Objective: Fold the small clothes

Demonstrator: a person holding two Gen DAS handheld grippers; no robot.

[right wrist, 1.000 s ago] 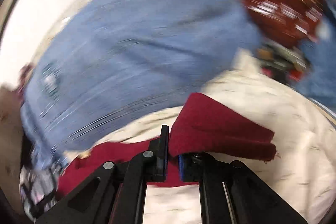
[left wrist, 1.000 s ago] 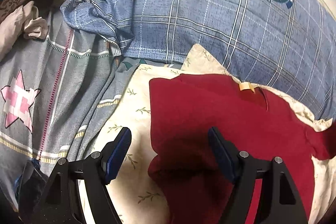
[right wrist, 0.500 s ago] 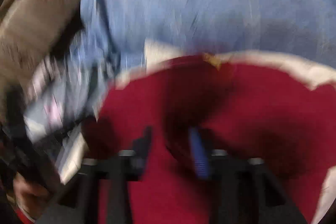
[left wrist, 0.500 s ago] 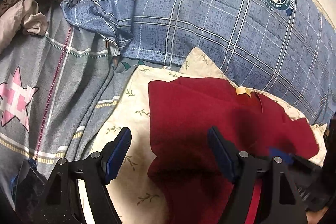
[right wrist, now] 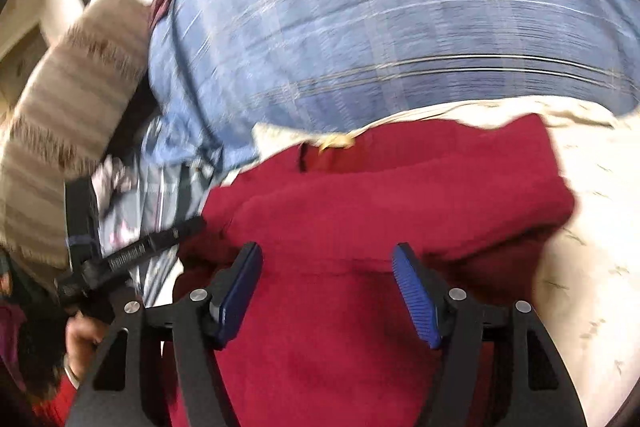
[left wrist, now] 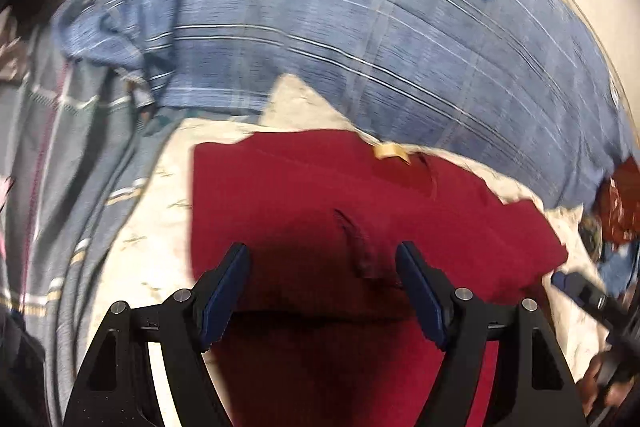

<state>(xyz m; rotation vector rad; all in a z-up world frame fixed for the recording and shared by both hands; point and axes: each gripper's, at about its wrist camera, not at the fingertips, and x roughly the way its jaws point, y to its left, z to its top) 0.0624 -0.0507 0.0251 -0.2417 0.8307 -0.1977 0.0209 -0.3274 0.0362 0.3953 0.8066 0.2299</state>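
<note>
A dark red garment lies on a cream floral sheet, with a tan neck label at its far edge and one side folded over the body. My left gripper is open and empty just above the garment's near part. In the right wrist view the same red garment fills the middle, its label at the far edge. My right gripper is open and empty over it. Both views are motion-blurred.
A big blue plaid pillow with a round badge lies behind the garment. A grey patterned quilt is bunched at the left. A beige striped pillow sits far left in the right wrist view. The left gripper's body shows there too.
My right gripper carried the red sleeve across the garment, let it go and opened. My left gripper moved in over the garment, staying open.
</note>
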